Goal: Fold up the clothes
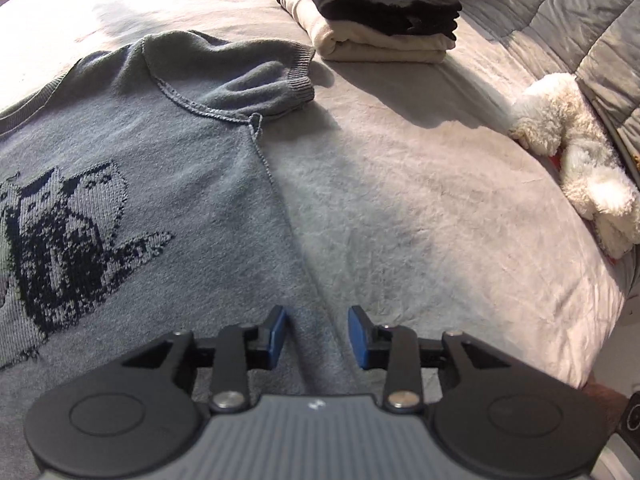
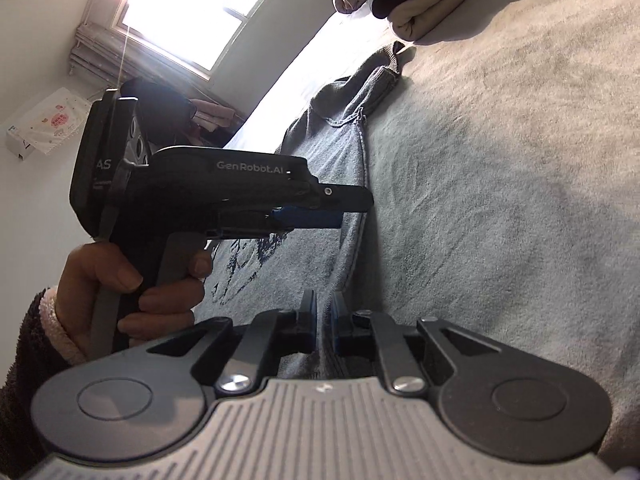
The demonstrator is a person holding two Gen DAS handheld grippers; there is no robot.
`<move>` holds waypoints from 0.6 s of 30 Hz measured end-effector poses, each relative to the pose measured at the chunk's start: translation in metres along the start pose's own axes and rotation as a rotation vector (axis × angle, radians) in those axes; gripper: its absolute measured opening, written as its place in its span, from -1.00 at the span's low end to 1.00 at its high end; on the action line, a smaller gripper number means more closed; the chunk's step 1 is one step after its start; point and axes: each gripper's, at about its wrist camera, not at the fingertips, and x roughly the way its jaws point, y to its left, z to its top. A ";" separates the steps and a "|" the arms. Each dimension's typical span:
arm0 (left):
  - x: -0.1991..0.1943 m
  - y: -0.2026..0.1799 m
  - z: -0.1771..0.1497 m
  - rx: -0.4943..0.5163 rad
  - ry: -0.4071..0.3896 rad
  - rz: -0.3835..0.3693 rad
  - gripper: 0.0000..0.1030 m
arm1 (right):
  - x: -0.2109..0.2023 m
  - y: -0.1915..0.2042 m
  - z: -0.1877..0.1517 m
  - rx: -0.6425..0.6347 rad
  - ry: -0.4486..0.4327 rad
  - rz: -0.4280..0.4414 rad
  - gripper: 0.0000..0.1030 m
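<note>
A blue-grey knitted sweater (image 1: 120,160) with a dark woven motif lies flat on the pale blanket (image 1: 420,208). One sleeve (image 1: 256,84) is folded across its top. My left gripper (image 1: 318,334) hovers over the sweater's side edge, open, with nothing between its blue pads. In the right wrist view the sweater (image 2: 320,160) runs away from the camera. My right gripper (image 2: 324,320) sits low at its near edge, pads almost together with a ridge of the fabric pinched between them. The left gripper (image 2: 352,208) shows there from the side, held by a person's hand (image 2: 132,284).
A folded stack of black and cream clothes (image 1: 372,24) sits beyond the sweater on the bed. A white plush toy (image 1: 576,152) lies at the right against a grey quilted duvet (image 1: 580,20). A bright window (image 2: 192,12) is behind the hand.
</note>
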 end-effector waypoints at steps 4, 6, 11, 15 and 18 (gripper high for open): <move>0.011 -0.013 0.002 0.040 0.027 0.100 -0.49 | -0.001 -0.002 -0.001 -0.002 0.012 0.006 -0.80; 0.010 -0.015 0.002 0.041 0.022 0.123 -0.84 | -0.001 -0.004 -0.001 0.009 0.022 0.001 -0.65; 0.002 -0.007 0.002 -0.020 0.011 0.077 -0.86 | 0.001 -0.018 -0.002 0.065 0.057 -0.031 -0.40; -0.003 0.002 0.002 -0.085 0.006 -0.007 -0.85 | 0.010 -0.014 -0.005 0.029 0.078 -0.027 -0.17; -0.006 0.007 -0.001 -0.173 0.009 -0.110 -0.93 | 0.018 -0.011 -0.006 -0.002 0.092 -0.027 -0.20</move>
